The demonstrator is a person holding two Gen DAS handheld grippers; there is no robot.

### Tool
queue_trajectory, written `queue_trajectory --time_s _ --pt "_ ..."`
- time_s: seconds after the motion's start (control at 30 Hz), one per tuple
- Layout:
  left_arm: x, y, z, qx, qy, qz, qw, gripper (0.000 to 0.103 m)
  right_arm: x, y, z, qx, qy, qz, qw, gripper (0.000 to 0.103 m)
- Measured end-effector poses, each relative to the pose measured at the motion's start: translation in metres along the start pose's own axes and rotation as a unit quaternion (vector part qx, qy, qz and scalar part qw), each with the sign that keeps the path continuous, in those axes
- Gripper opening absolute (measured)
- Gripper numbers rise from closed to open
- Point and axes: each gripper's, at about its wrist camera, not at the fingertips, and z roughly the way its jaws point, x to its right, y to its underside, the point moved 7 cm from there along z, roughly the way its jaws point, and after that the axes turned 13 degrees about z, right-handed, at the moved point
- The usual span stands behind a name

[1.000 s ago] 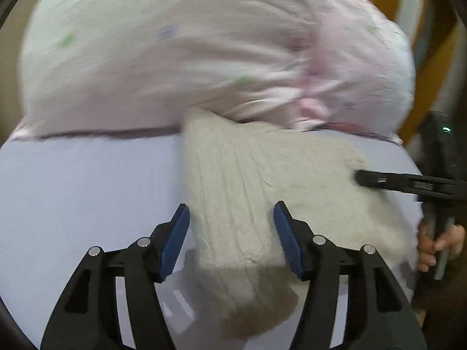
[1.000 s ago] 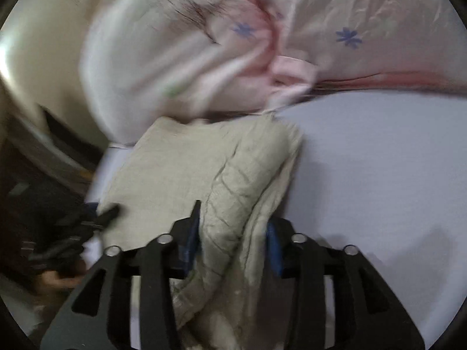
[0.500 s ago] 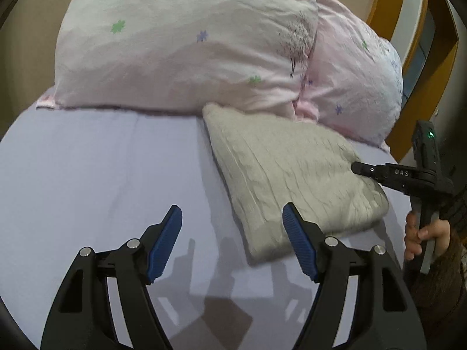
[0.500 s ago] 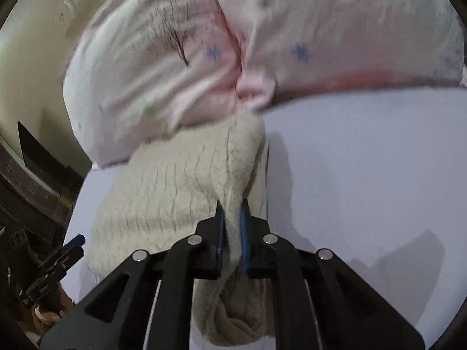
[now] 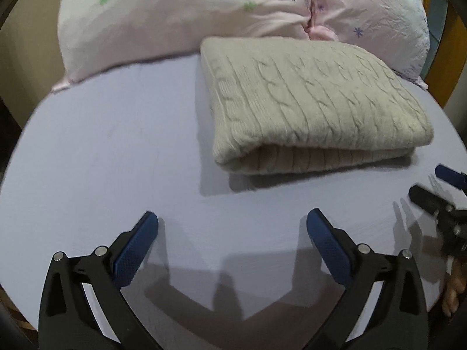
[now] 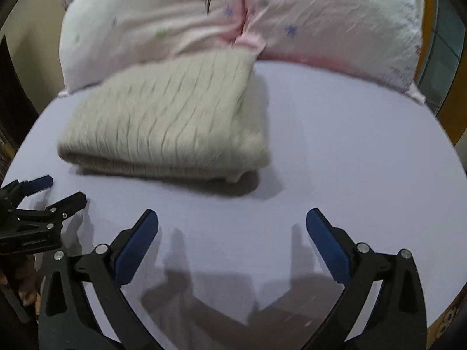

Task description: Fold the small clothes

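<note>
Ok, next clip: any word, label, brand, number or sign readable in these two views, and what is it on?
Nothing can be read in either view.
Black body of the left gripper, seen in the right wrist view: one small line of raised lettering, too small and blurred to read.
Folded beige cable-knit sweater: no tag or label visible.
Pink pillows: printed flowers and a small tree only, no words.
Lilac bed sheet: plain.
</note>
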Motion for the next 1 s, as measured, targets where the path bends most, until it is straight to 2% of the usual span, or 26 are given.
queue_trajectory --time_s 0.13,1.0 --pt "-0.007 0.001 0.0 0.004 -0.005 -0.014 0.9999 0.102 -0.006 0.001 0.01 -0.004 0.027 -0.015 1.0 0.101" --pt "-0.006 0.003 -0.003 0.009 -0.008 -0.012 0.9999 0.102 -0.007 0.004 0.014 0.0 0.026 -0.012 1.0 0.101"
